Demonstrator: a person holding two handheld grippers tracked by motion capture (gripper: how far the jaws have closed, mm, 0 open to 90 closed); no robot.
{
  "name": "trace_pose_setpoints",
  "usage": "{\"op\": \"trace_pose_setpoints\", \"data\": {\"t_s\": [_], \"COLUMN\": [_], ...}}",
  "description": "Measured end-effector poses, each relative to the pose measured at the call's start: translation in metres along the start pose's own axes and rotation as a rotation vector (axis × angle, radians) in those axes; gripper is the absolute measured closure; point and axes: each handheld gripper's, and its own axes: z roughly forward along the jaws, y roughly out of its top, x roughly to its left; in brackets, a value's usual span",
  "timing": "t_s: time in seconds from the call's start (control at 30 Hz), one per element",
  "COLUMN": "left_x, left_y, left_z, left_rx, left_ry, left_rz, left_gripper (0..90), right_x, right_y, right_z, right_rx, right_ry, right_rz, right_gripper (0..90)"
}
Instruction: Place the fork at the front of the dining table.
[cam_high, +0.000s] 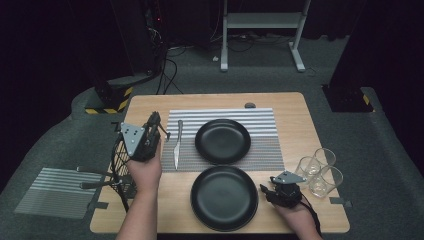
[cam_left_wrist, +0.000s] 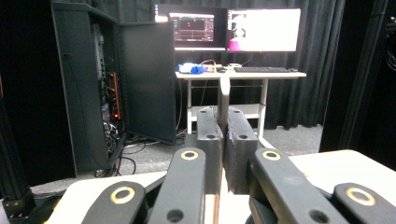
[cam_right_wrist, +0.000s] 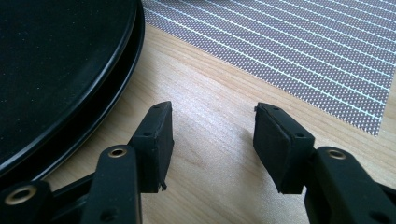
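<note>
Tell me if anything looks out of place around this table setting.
A striped placemat lies on the floor left of the table. Meanwhile the near plate sits mostly on bare wood, though the far plate has a mat under it. Nothing looks spilled or broken.

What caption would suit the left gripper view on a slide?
The left gripper, its fingers shut on a slim piece of cutlery, points toward a desk with lit monitors.
</note>
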Motion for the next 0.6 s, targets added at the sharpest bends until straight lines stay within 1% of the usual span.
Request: {"op": "trace_pose_setpoints", "data": {"t_s": [0.03, 0.1, 0.13, 0.17, 0.2, 0.37, 0.6], "left_x": [0.0, -0.002, -0.002, -0.004, -0.004, -0.009, -0.019], "left_y": [-0.001, -0.002, -0.003, -0.004, -0.004, -0.009, -0.015], "left_z": [0.0, 0.0, 0.0, -0.001, -0.001, -0.001, -0.001], "left_rx": [-0.005, -0.001, 0.001, 0.004, 0.007, 0.009, 0.017], "left_ry": [-0.009, -0.012, -0.015, -0.017, -0.02, -0.033, -0.063], "left_rz": [0.007, 0.002, 0.008, 0.002, 0.012, -0.011, -0.003], "left_gripper": [85.8, 85.8, 85.8, 85.8, 85.8, 85.8, 85.8], "right_x": [0.001, 0.001, 0.001, 0.001, 0.001, 0.0, 0.001], "right_y": [0.0, 0.0, 0.0, 0.0, 0.0, 0.0, 0.0], "right_z": [0.0, 0.0, 0.0, 0.0, 0.0, 0.0, 0.0], "right_rx": [0.001, 0.004, 0.004, 0.004, 0.004, 0.005, 0.003], "right_ry": [0.001, 0.003, 0.003, 0.003, 0.003, 0.004, 0.005], "right_rz": [0.005, 0.01, 0.011, 0.01, 0.011, 0.005, 0.011], "right_gripper": [47.7, 47.6, 47.6, 47.6, 47.6, 48.5, 48.7]}}
